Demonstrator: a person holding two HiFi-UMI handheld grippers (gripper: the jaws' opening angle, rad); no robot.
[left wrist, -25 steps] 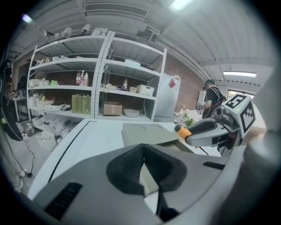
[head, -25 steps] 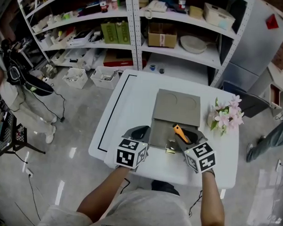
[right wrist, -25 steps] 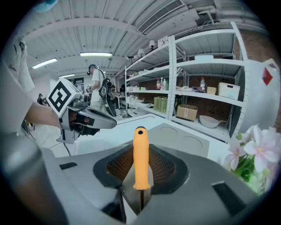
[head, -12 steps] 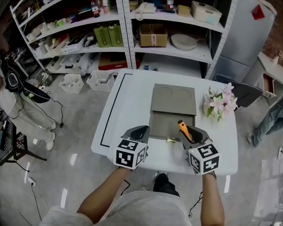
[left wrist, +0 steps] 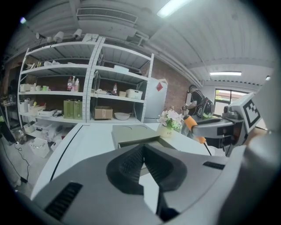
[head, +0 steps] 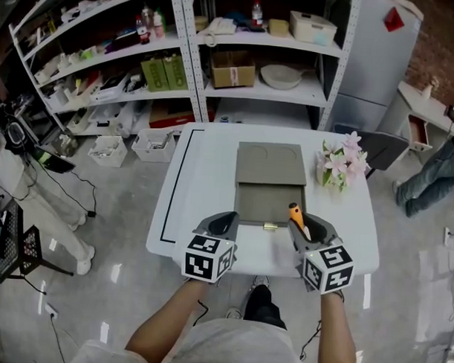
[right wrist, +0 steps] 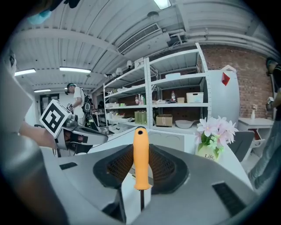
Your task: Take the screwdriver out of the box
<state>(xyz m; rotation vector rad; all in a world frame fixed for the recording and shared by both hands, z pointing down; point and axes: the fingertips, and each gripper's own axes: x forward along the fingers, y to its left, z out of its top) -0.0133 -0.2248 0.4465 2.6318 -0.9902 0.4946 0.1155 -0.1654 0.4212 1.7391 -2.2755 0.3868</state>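
Note:
The grey box [head: 270, 187] lies open in the middle of the white table [head: 205, 176], its lid folded back. The screwdriver [head: 296, 214] with the orange handle is out of the box, and my right gripper [head: 308, 228] is shut on it just off the box's near right corner. In the right gripper view the handle [right wrist: 141, 158] stands up between the pads, its thin shaft pointing down. My left gripper [head: 224, 220] hovers at the box's near left corner. Its pads [left wrist: 131, 162] meet at the tip with nothing between them.
A vase of pink flowers [head: 338, 162] stands to the right of the box. Metal shelves [head: 216, 57] full of goods rise behind the table. A black line [head: 175, 183] is marked along the table's left side. One person stands at the far right [head: 436, 166], another at the far left.
Both grippers have drawn back from the box toward the table's near edge. The right one has carried the screwdriver off the box's corner, and its handle now stands more upright.

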